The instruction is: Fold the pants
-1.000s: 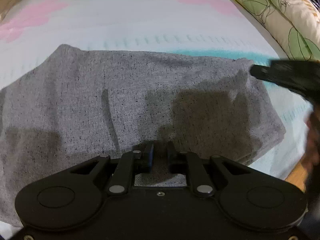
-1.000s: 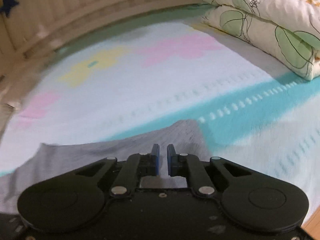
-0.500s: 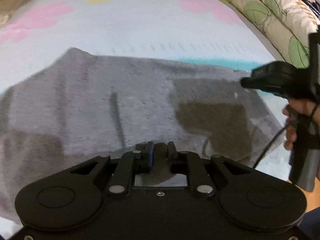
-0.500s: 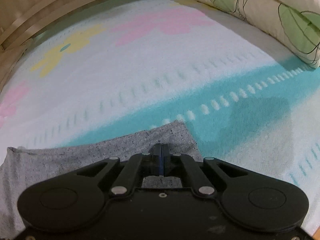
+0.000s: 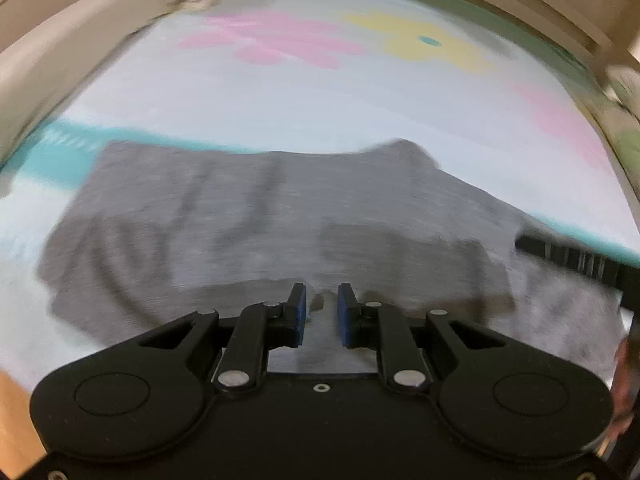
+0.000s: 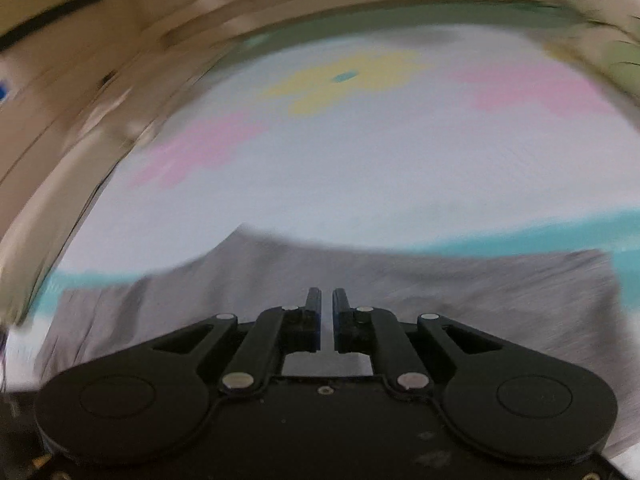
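Observation:
The grey pants (image 5: pixel 260 220) lie folded in a flat wide band on the flowered bed sheet (image 5: pixel 320 100). My left gripper (image 5: pixel 322 308) hovers over their near edge. Its jaws are opening, and the gap shows only cloth lying below, with nothing pinched. The right gripper's black finger (image 5: pixel 568 258) reaches over the pants' right end in the left wrist view. In the right wrist view the pants (image 6: pixel 440 288) spread under my right gripper (image 6: pixel 327 308). Its jaws are opening to a narrow gap with nothing gripped. Both views are blurred by motion.
A wooden bed frame (image 5: pixel 60 52) curves along the sheet's left and far sides, and it shows again in the right wrist view (image 6: pixel 60 140). A hand (image 5: pixel 626 364) shows at the right edge. A blurred leaf-print pillow (image 6: pixel 616 56) sits far right.
Both views have swung left along the pants, and the pillows have slid almost out of sight. The left jaws have widened. The right jaws closed, then parted a little.

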The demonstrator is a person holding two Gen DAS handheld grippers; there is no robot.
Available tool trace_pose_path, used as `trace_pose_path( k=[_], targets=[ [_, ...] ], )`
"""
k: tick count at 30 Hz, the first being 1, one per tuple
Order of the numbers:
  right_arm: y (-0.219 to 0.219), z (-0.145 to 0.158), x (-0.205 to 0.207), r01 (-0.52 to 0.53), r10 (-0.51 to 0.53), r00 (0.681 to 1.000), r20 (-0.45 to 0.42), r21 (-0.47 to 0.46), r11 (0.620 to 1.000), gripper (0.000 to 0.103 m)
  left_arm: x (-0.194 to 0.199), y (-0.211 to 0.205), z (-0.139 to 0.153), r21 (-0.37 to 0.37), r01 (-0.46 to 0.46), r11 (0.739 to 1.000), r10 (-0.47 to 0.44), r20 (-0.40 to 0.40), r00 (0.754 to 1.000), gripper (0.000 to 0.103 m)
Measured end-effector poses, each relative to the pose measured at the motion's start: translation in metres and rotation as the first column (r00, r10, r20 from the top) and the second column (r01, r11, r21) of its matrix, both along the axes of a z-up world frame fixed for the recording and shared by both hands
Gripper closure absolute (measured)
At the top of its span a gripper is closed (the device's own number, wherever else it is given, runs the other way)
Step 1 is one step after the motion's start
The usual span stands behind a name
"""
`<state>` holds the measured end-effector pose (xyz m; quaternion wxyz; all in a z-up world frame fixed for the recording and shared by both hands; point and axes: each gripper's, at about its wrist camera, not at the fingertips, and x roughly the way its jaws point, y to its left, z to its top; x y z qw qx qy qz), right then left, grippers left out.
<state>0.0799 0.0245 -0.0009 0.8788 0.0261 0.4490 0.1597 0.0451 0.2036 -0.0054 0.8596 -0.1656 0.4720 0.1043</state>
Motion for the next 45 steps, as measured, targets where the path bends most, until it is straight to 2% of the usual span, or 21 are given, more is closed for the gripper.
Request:
trace_pose_path(
  k=[5,8,12,15,18,19,20,22,25,27,30,32,36,39,41,45],
  targets=[
    [0.017,-0.032,-0.024,-0.03,0.025,0.995,-0.098,-0.045,0.999,0.095,-0.023,0.036,-0.011,-0.001,-0.105,0.994,0.105,-0.01,0.994,0.078],
    [0.017,-0.052,-0.04,-0.038,0.03,0.989,-0.142,-0.053,0.998,0.095,-0.035,0.062,-0.016,-0.056,-0.181,0.982,0.18,-0.029,0.983,0.078],
    [0.036,-0.053,-0.063,-0.108,0.099,0.993,-0.066,-0.149,0.983,0.093,-0.043,0.085,-0.01,-0.094,-0.246,0.965,0.244,-0.027,0.969,0.078],
    [0.041,-0.055,-0.066,-0.127,0.118,0.991,-0.068,-0.147,0.981,0.092,-0.049,0.092,-0.008,-0.066,-0.273,0.96,0.272,-0.02,0.962,0.077],
    [0.036,-0.054,-0.064,-0.126,0.117,0.991,-0.071,-0.139,0.982,0.092,-0.056,0.099,-0.012,-0.089,-0.3,0.95,0.3,-0.012,0.954,0.076],
    [0.034,-0.055,-0.062,-0.121,0.112,0.991,-0.075,-0.13,0.984,0.092,-0.058,0.101,-0.014,-0.097,-0.307,0.947,0.307,-0.016,0.952,0.071],
    [0.032,-0.056,-0.059,-0.116,0.106,0.991,-0.08,-0.121,0.986,0.092,-0.059,0.102,-0.016,-0.098,-0.319,0.943,0.319,-0.019,0.948,0.058],
    [0.028,-0.056,-0.057,-0.107,0.098,0.991,-0.088,-0.107,0.988,0.093,-0.062,0.105,-0.019,-0.099,-0.349,0.932,0.349,-0.02,0.937,0.049],
    [0.026,-0.06,-0.054,-0.106,0.096,0.991,-0.094,-0.099,0.99,0.094,-0.062,0.111,-0.031,-0.135,-0.382,0.914,0.379,-0.048,0.924,0.048],
    [0.026,-0.059,-0.054,-0.109,0.099,0.991,-0.094,-0.099,0.989,0.094,-0.064,0.117,-0.039,-0.182,-0.421,0.889,0.416,-0.068,0.907,0.046],
    [0.026,-0.06,-0.052,-0.107,0.098,0.991,-0.094,-0.097,0.989,0.094,-0.064,0.121,-0.047,-0.218,-0.455,0.864,0.449,-0.076,0.89,0.04],
    [0.027,-0.061,-0.052,-0.109,0.1,0.991,-0.093,-0.098,0.989,0.094,-0.063,0.122,-0.051,-0.219,-0.461,0.86,0.456,-0.075,0.887,0.038],
    [0.026,-0.061,-0.052,-0.111,0.102,0.991,-0.092,-0.099,0.989,0.094,-0.06,0.121,-0.049,-0.203,-0.477,0.855,0.482,-0.024,0.876,0.035],
    [0.027,-0.062,-0.053,-0.114,0.105,0.99,-0.089,-0.103,0.988,0.094,-0.052,0.128,-0.053,-0.224,-0.5,0.837,0.516,0.014,0.857,0.027],
    [0.028,-0.062,-0.054,-0.119,0.11,0.99,-0.086,-0.108,0.987,0.094,-0.045,0.132,-0.055,-0.229,-0.504,0.833,0.524,0.035,0.851,0.02],
    [0.029,-0.062,-0.054,-0.119,0.11,0.99,-0.082,-0.112,0.987,0.094,-0.037,0.135,-0.056,-0.234,-0.503,0.832,0.528,0.052,0.848,0.018]
  ],
)
